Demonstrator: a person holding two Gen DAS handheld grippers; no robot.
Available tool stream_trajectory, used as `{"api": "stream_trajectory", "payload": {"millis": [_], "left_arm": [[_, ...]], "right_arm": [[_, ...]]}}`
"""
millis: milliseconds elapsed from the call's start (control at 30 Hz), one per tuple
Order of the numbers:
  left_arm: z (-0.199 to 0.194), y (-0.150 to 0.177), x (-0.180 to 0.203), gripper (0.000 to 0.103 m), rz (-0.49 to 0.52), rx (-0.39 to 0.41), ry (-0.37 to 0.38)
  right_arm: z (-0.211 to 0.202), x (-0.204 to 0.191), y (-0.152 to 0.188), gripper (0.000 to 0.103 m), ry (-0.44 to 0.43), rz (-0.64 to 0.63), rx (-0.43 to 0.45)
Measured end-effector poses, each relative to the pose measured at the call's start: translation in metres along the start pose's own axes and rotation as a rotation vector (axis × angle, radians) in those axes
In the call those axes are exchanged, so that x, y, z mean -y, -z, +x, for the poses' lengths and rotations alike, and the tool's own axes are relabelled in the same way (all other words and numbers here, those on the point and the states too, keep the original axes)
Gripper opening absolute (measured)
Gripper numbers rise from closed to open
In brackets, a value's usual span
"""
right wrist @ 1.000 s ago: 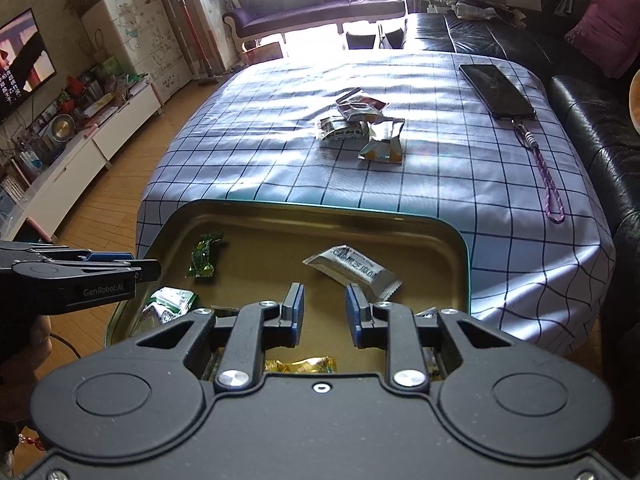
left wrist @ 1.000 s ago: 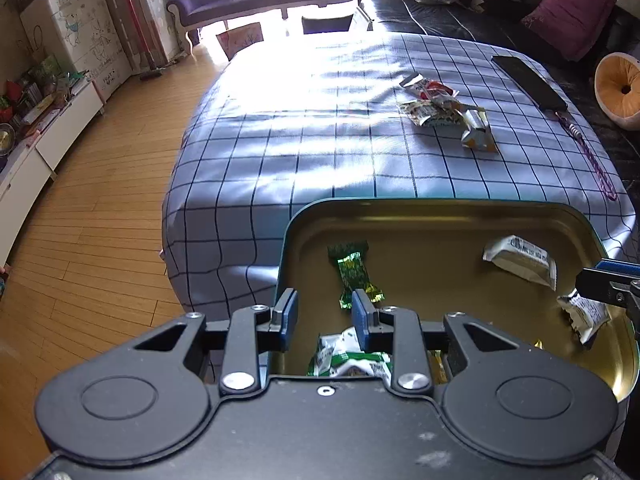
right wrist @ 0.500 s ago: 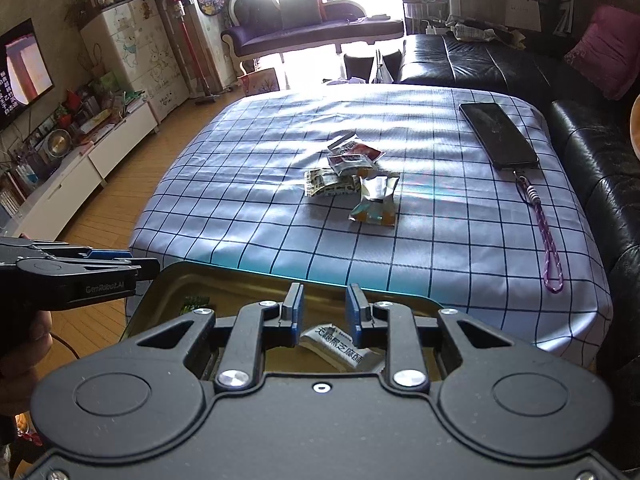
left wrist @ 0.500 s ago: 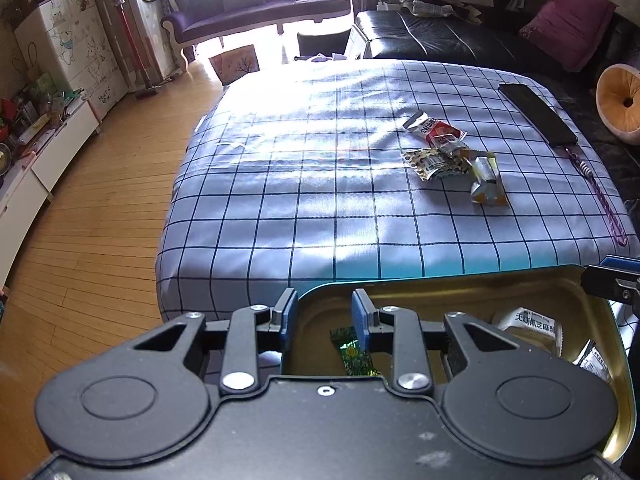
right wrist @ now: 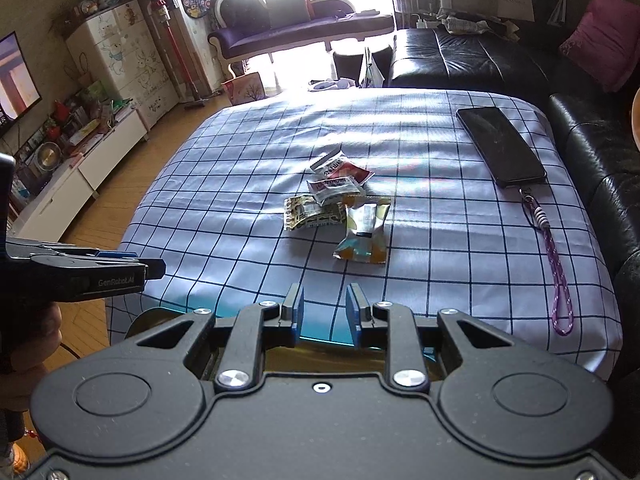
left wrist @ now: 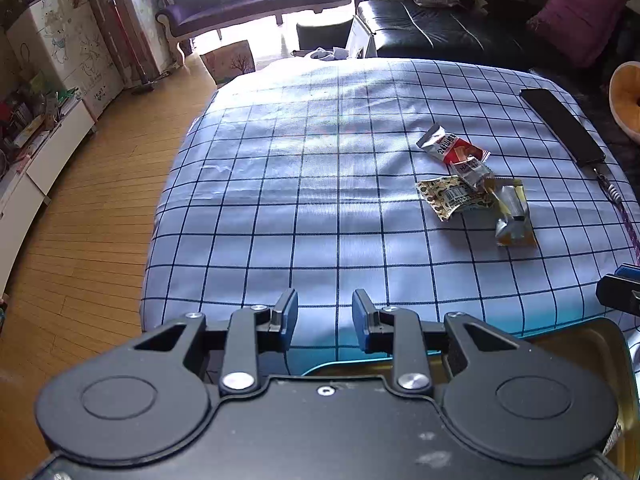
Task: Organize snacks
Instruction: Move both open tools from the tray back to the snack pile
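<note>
Left wrist view
Left gripper [left wrist: 325, 319]: jaws stand apart at a narrow gap with nothing between them; it hangs over the near edge of the tablecloth [left wrist: 320, 208].
Snacks [left wrist: 476, 184]: four wrappers overlap in a loose pile on the tablecloth, far right of the gripper and just short of the phone [left wrist: 562, 132].
Tin [left wrist: 580, 338]: only its gold rim shows, below the near edge of the cloth.
Risk: a close on the pile may catch two wrappers, since they overlap.

Right wrist view
Right gripper [right wrist: 324, 314]: a narrow gap, empty, aimed toward the pile.
Snacks [right wrist: 340, 208]: straight ahead of the gripper, mid-cloth, left of the phone [right wrist: 500, 146].
Strap [right wrist: 554, 264]: runs from the phone toward the near edge.
Risk: slick foil may slip from the pads; both grippers heading for one pile could collide.
</note>
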State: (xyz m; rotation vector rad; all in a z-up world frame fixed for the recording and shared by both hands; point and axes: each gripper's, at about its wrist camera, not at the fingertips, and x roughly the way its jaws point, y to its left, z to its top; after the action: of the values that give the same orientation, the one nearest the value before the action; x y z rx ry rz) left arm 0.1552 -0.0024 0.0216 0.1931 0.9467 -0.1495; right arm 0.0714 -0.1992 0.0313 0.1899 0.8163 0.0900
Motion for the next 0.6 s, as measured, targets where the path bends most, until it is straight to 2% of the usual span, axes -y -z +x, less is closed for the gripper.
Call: {"api": "stream_trajectory", "payload": {"millis": [600], "left_arm": [[0.068,-0.048,0.015,0.030,0.010,-0.075,0.019]], "right_arm": [[0.048,0.022,-0.025,0.036,-0.004,0.038,-0.046]]}}
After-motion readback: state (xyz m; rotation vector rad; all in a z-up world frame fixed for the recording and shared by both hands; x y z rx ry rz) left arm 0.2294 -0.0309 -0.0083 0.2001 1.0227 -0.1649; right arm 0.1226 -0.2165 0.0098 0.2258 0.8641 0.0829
